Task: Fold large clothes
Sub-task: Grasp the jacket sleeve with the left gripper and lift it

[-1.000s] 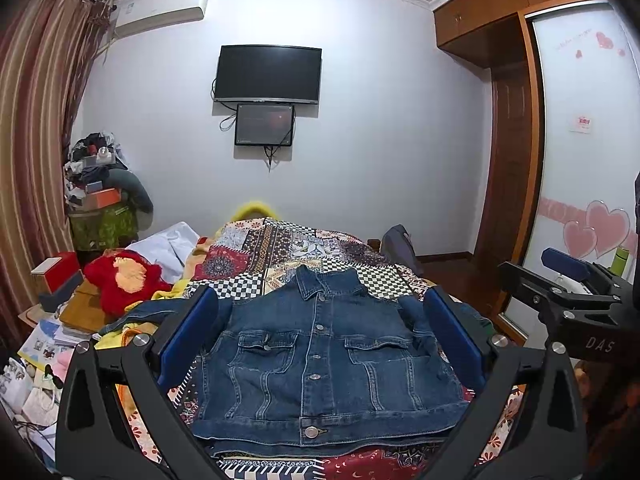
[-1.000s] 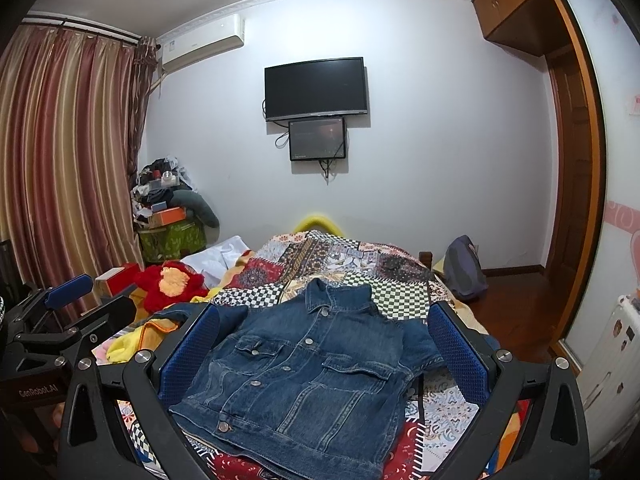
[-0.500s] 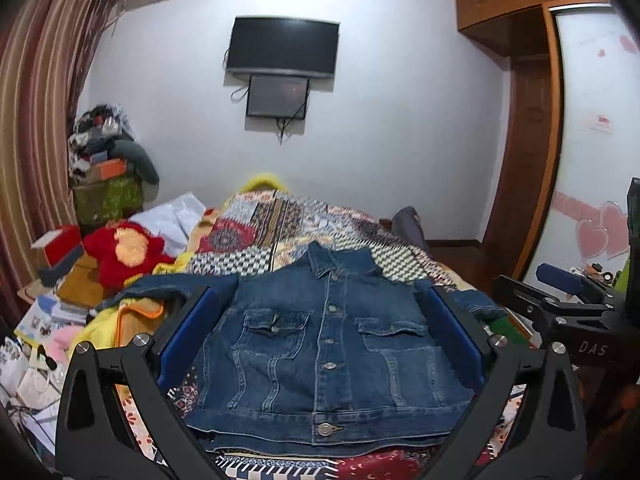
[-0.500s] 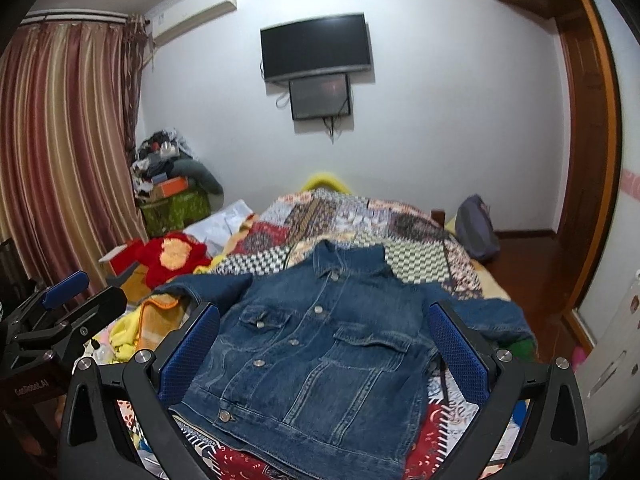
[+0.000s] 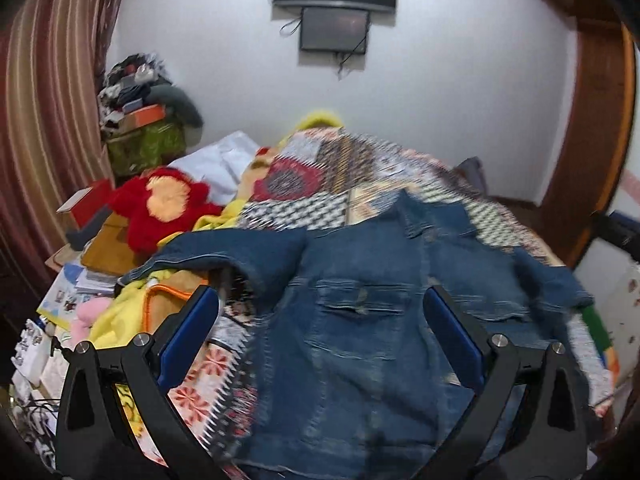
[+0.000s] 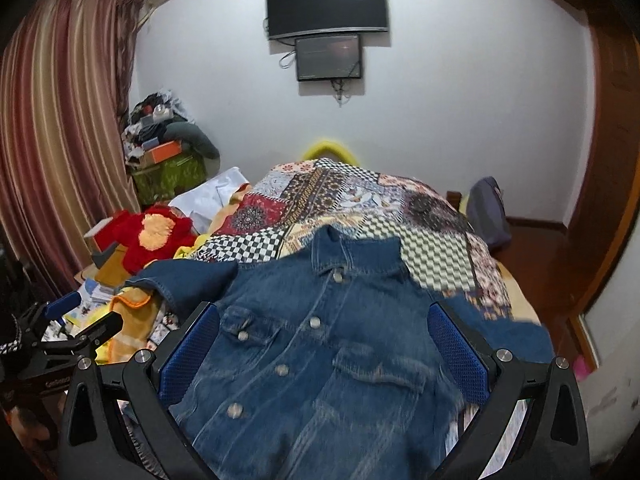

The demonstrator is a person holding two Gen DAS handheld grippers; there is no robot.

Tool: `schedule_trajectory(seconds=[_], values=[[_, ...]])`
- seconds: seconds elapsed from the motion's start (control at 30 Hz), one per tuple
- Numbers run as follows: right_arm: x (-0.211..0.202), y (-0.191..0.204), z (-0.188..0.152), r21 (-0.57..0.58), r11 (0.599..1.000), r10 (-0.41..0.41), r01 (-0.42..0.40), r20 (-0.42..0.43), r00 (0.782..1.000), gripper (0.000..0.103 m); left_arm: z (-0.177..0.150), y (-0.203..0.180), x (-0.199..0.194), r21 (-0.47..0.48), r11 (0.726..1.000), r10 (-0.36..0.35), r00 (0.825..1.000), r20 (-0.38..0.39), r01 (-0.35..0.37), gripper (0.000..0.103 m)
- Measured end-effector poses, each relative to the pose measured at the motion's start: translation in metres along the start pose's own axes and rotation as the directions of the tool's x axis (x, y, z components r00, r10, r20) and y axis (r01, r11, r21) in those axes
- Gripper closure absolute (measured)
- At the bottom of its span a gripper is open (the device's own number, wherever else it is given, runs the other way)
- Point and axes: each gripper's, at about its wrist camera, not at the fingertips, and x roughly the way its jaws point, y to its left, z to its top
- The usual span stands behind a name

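The denim jacket point(image 6: 320, 352) lies front-up and buttoned on the patchwork quilt point(image 6: 432, 248) that covers the bed, collar toward the far wall and hem toward the grippers, both sleeves spread out to the sides; laid flat and open like this it is ready for a first fold, and nothing of it looks folded yet. The left sleeve point(image 5: 224, 252) reaches off the quilt's edge over a yellow blanket point(image 5: 120, 316) and the clutter beside the bed, so it will probably need drawing in first. The left gripper point(image 5: 320, 328) hangs above the jacket's left half with its fingers wide apart and nothing between them, one blue pad point(image 5: 188, 336) over the quilt just beside the jacket's side seam, the other over the chest. The right gripper point(image 6: 324, 344) hovers over the middle of the chest, its fingers equally spread and empty, framing the button placket. A red plush toy point(image 6: 152, 236) sits well to the left, clear of the work. Against the views a second ago, both cameras now look more steeply down and sit closer over the cloth: the jacket fills more of each view, the left view has slid toward the left sleeve, the wall television is nearly cut off at its top, and the picture is smeared by motion; the jacket itself lies as it did
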Motion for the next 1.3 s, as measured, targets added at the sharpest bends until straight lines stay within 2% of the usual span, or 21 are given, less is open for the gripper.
schedule_trajectory(seconds=[0.13,0.23,0.3,0.37,0.43,0.6,0.67,0.7,0.8,0.87,0.9,1.0,1.07,1.1,1.17,1.27,1.3], values=[[0.058,0.015,0.014,-0.131,0.991,-0.03,0.023,-0.052,0.998,0.0,0.006,0.035,0.051,-0.06,0.998,0.017,0.997,-0.079,-0.022,0.0],[0.112,0.022,0.012,-0.152,0.988,0.012,-0.04,-0.181,0.983,0.0,0.007,0.059,0.077,-0.109,0.992,0.045,0.99,-0.136,-0.06,0.0],[0.145,0.022,0.007,-0.113,0.989,0.064,-0.096,-0.264,0.963,0.0,0.004,0.073,0.099,-0.137,0.986,0.074,0.983,-0.167,-0.098,0.0],[0.173,0.021,0.001,-0.087,0.99,0.076,-0.11,-0.328,0.942,0.0,0.002,0.085,0.123,-0.136,0.984,0.082,0.975,-0.206,-0.112,0.0],[0.196,0.026,-0.007,-0.083,0.991,0.065,-0.103,-0.374,0.925,0.0,0.0,0.092,0.145,-0.158,0.984,0.037,0.966,-0.255,-0.08,0.0],[0.249,0.029,-0.026,-0.077,0.989,0.072,-0.128,-0.509,0.858,0.0,0.001,0.102,0.191,-0.245,0.97,-0.085,0.942,-0.324,0.004,0.0],[0.26,0.029,-0.033,-0.065,0.986,0.094,-0.155,-0.549,0.83,0.0,0.004,0.108,0.21,-0.295,0.956,-0.119,0.932,-0.342,0.014,0.0],[0.27,0.032,-0.038,-0.058,0.982,0.115,-0.182,-0.581,0.806,0.0,0.005,0.11,0.216,-0.315,0.949,-0.141,0.928,-0.345,0.028,0.0],[0.286,0.039,-0.047,-0.06,0.975,0.13,-0.213,-0.62,0.774,0.0,0.008,0.121,0.241,-0.379,0.925,-0.173,0.918,-0.357,0.027,0.002],[0.294,0.044,-0.052,-0.074,0.973,0.122,-0.218,-0.636,0.762,0.0,0.007,0.128,0.256,-0.417,0.909,-0.186,0.908,-0.375,0.014,0.014],[0.296,0.046,-0.054,-0.074,0.971,0.126,-0.226,-0.645,0.754,0.0,0.006,0.132,0.263,-0.435,0.9,-0.189,0.904,-0.384,0.004,0.016],[0.305,0.049,-0.058,-0.045,0.969,0.153,-0.244,-0.663,0.733,0.0,0.004,0.143,0.274,-0.475,0.88,-0.174,0.907,-0.383,-0.032,0.024],[0.307,0.048,-0.059,-0.035,0.97,0.156,-0.24,-0.666,0.73,0.0,0.003,0.147,0.277,-0.481,0.874,-0.138,0.912,-0.386,-0.071,0.033],[0.308,0.048,-0.06,-0.036,0.971,0.154,-0.237,-0.663,0.732,0.0,0.004,0.148,0.278,-0.477,0.875,-0.126,0.912,-0.39,-0.083,0.036],[0.307,0.047,-0.059,-0.034,0.973,0.15,-0.23,-0.665,0.732,0.0,0.008,0.144,0.278,-0.454,0.885,-0.09,0.92,-0.381,-0.102,0.058],[0.302,0.039,-0.056,0.006,0.975,0.168,-0.221,-0.671,0.722,0.0,0.019,0.135,0.269,-0.395,0.91,-0.024,0.934,-0.357,-0.127,0.075],[0.3,0.036,-0.055,0.019,0.976,0.175,-0.219,-0.67,0.721,0.0,0.026,0.129,0.261,-0.365,0.921,0.004,0.942,-0.334,-0.133,0.077]])
